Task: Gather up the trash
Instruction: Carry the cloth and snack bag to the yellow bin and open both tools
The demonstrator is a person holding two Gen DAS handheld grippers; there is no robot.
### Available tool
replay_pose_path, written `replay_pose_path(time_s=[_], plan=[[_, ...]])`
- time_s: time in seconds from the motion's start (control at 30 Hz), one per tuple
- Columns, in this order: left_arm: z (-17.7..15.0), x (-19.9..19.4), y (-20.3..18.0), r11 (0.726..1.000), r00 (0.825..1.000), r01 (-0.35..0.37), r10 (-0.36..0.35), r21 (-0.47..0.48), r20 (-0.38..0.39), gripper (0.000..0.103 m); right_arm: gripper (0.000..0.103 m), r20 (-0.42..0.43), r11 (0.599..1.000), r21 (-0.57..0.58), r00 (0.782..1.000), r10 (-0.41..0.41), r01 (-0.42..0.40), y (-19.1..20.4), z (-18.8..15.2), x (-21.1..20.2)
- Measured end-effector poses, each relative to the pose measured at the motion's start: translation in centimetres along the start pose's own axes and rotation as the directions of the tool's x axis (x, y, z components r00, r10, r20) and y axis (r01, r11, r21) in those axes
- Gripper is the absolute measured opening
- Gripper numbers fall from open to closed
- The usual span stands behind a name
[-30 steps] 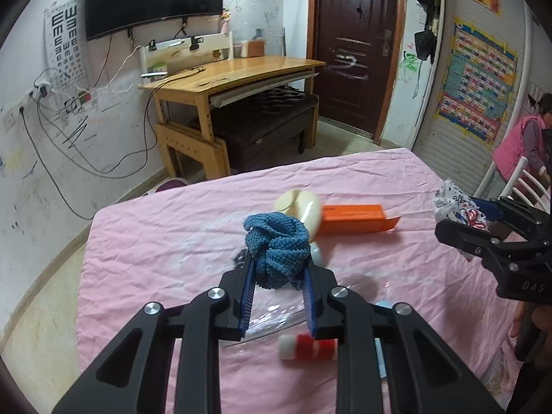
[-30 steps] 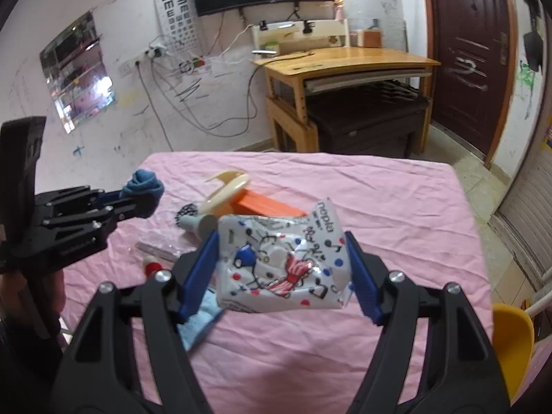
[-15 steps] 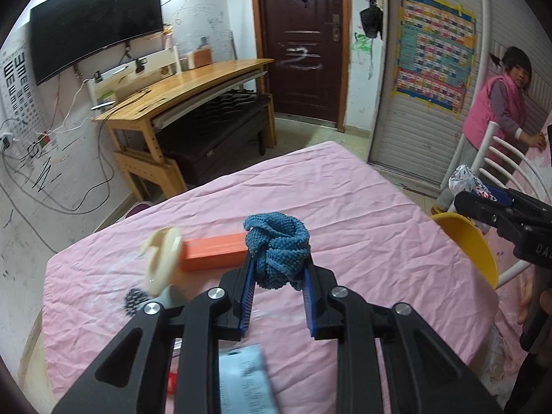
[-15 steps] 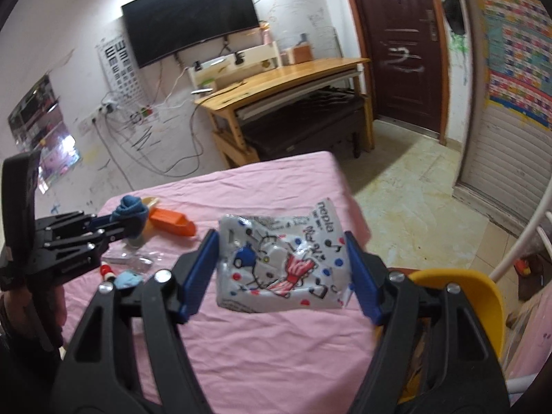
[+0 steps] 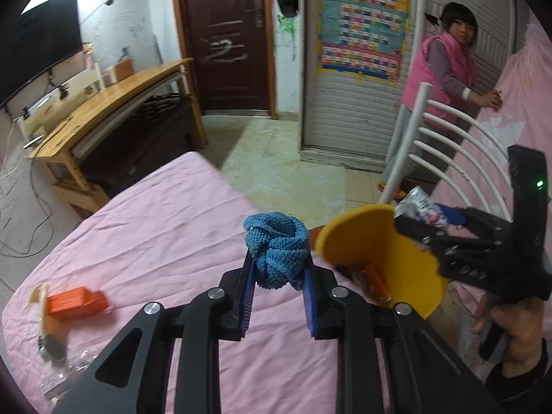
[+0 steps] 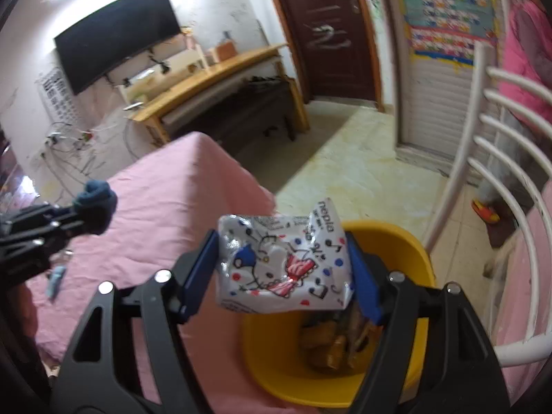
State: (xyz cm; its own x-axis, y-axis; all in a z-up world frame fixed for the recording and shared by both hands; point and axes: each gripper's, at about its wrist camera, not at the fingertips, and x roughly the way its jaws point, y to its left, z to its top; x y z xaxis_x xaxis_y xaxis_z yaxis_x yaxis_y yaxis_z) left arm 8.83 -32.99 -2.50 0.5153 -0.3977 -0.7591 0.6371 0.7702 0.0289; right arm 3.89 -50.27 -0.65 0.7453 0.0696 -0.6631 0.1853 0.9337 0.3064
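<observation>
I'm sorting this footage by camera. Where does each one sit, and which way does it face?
Left wrist: on the left tongs, looking down over the pink bed at the blue cloth they hold; the right tongs and a hand show.
Right wrist: on the right tongs, above the yellow bin, gripping a printed packet; left tongs at left.
Both share bin, bed, door.

A dark brown door stands beyond a wooden desk, a black screen on the white wall, pale tiled floor below.
</observation>
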Motion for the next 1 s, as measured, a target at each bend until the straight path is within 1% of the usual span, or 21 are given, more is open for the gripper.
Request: replay_pose_path(time_s=[0.1,0.27,0.4,0.6,0.77,0.9,0.93,1.0], plan=[[0.5,1.5,-2.6,0.999,0.999,0.038,-0.038,0.028,-0.022,0.021,0.069,-0.020,0.999,0.034,1.000,-0.023,0.023,-1.9,-0.5,1.4],[0.6,2.9,-5.2,0.996,0.997,0.060,-0.057,0.063,-0.045,0.021,0.069,-0.053,0.998,0.062,0.999,-0.009,0.012,-3.5,-1.4,3.0],[0.8,4.1,-5.6,0.996,0.996,0.064,-0.060,0.060,-0.073,0.021,0.069,-0.078,0.999,0.050,0.997,-0.004,0.008,-3.6,-1.6,4.2],[0.5,4.5,-5.1,0.996,0.994,0.058,-0.052,0.063,-0.092,0.021,0.069,-0.083,0.999,0.048,0.997,-0.012,0.016,-3.2,-2.0,4.2],[0.6,5.0,-5.5,0.996,0.993,0.053,-0.046,0.070,-0.105,0.021,0.070,-0.088,0.998,0.054,0.996,-0.017,0.022,-3.4,-2.1,4.3],[0.9,5.9,-6.9,0.993,0.991,0.067,-0.054,0.099,-0.124,0.021,0.070,-0.117,0.996,0.049,0.991,-0.064,0.070,-3.8,-2.3,5.0],[1.0,6.2,-7.3,0.992,0.990,0.073,-0.059,0.105,-0.130,0.021,0.071,-0.127,0.995,0.050,0.989,-0.075,0.082,-4.0,-2.5,5.3],[1.0,6.8,-8.0,0.990,0.987,0.081,-0.063,0.118,-0.145,0.021,0.082,-0.141,0.993,0.052,0.985,-0.096,0.104,-4.5,-2.8,5.7]])
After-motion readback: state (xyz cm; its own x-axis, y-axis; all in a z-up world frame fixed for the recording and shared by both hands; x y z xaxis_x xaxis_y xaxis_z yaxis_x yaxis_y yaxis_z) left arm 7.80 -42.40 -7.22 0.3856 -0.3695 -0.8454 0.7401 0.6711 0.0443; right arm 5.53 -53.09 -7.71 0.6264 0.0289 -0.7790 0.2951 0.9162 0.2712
